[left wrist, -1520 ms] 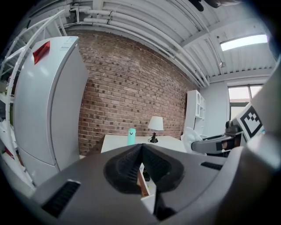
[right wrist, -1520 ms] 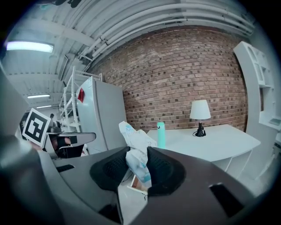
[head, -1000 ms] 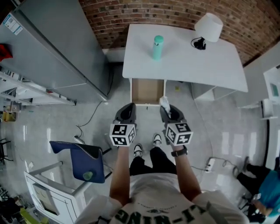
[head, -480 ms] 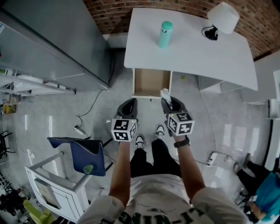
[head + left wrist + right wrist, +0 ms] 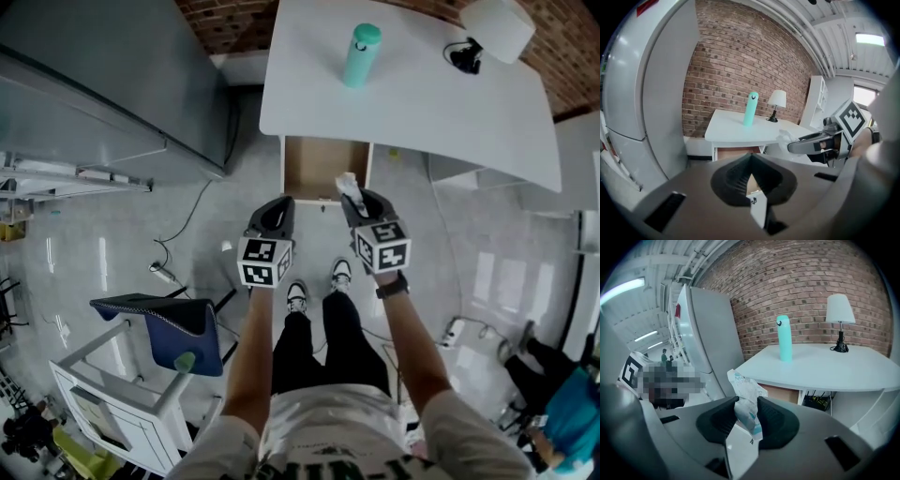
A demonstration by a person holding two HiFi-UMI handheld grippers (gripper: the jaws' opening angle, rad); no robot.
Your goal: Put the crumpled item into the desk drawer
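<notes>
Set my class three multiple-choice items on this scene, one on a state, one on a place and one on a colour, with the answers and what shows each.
1. The drawer under the desk is: A pulled open; B shut; C missing.
2. The crumpled wrapper is: A in the drawer; B on the desk; C between the jaws of the right gripper.
3. The bottle on the desk is: A red; B teal; C black.

Answers:
1 A, the head view looks down into its brown inside.
2 C, the right gripper view shows the jaws pinching it.
3 B, both gripper views show it teal.
</notes>
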